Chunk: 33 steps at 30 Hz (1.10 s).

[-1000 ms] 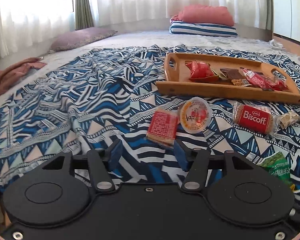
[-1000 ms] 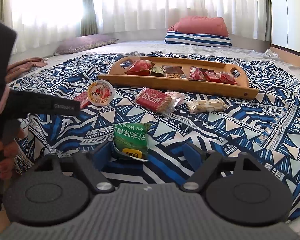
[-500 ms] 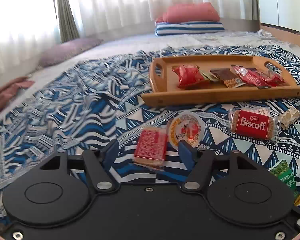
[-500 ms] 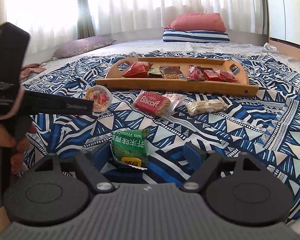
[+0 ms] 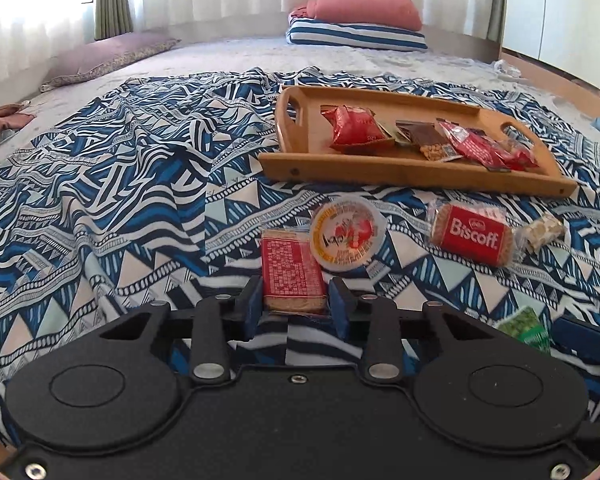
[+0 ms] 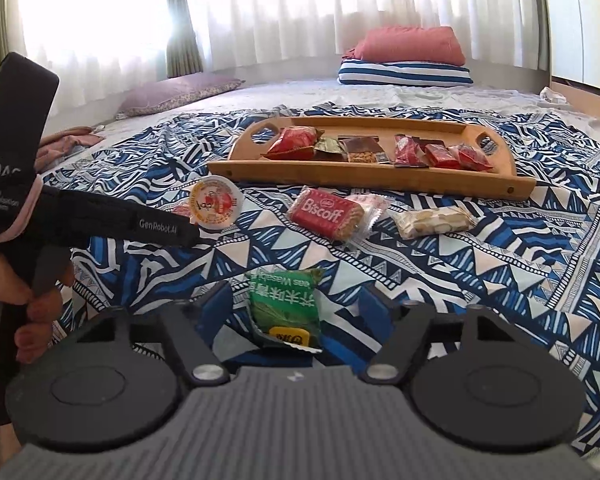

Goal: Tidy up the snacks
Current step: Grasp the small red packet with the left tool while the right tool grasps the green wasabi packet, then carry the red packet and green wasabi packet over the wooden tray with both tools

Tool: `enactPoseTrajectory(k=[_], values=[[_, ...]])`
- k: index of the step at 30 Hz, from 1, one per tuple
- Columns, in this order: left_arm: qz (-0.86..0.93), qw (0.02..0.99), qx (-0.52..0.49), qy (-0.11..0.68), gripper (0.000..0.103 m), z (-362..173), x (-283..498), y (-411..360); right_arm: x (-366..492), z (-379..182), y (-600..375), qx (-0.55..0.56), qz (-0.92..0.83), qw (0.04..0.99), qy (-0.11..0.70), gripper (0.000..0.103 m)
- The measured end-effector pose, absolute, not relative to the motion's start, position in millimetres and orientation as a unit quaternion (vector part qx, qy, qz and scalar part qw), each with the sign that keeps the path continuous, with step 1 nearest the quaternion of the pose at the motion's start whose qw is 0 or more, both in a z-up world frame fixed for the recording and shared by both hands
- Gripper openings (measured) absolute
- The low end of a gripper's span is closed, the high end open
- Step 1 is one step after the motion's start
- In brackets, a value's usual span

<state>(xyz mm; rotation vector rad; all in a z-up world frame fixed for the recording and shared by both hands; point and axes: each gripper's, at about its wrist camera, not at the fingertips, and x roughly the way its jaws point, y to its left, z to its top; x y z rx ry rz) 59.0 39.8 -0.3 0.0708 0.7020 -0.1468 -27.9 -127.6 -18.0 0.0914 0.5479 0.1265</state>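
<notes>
My left gripper point(image 5: 295, 303) is shut on a red biscuit packet point(image 5: 291, 270) lying on the patterned blanket, next to a round jelly cup point(image 5: 347, 236). My right gripper point(image 6: 296, 307) is open around a green wasabi snack packet point(image 6: 286, 306) that lies between its fingers. A Biscoff packet point(image 5: 473, 234) point(image 6: 327, 213) and a nougat bar point(image 6: 434, 221) lie loose in front of a wooden tray point(image 5: 416, 178) point(image 6: 376, 172) that holds several snacks.
The left gripper's body and the hand holding it point(image 6: 24, 216) fill the left of the right wrist view. Pillows point(image 5: 360, 20) lie at the far end of the bed. A purple cushion point(image 5: 108, 58) is at the far left.
My left gripper moved forward onto the red biscuit packet and closed on it. My right gripper stayed open around the green packet, with the camera shifting slightly.
</notes>
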Motion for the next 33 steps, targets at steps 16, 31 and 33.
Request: enactPoseTrajectory(k=[16, 31, 33], values=[[-0.049, 0.938, 0.046, 0.341, 0.059, -1.2, 43.3, 29.8, -36.3, -7.7, -127.0, 0.03, 0.051, 0.963, 0.264, 0.039], [-0.07, 0.945, 0.021, 0.318, 0.031, 36.6, 34.5, 35.8, -21.0, 17.3, -150.6, 0.041, 0.012, 0.968, 0.248, 0.039], [-0.076, 0.949, 0.017, 0.306, 0.031, 48.3, 33.6, 35.7, -15.1, 24.3, -156.7, 0.046, 0.007, 0.969, 0.243, 0.039]])
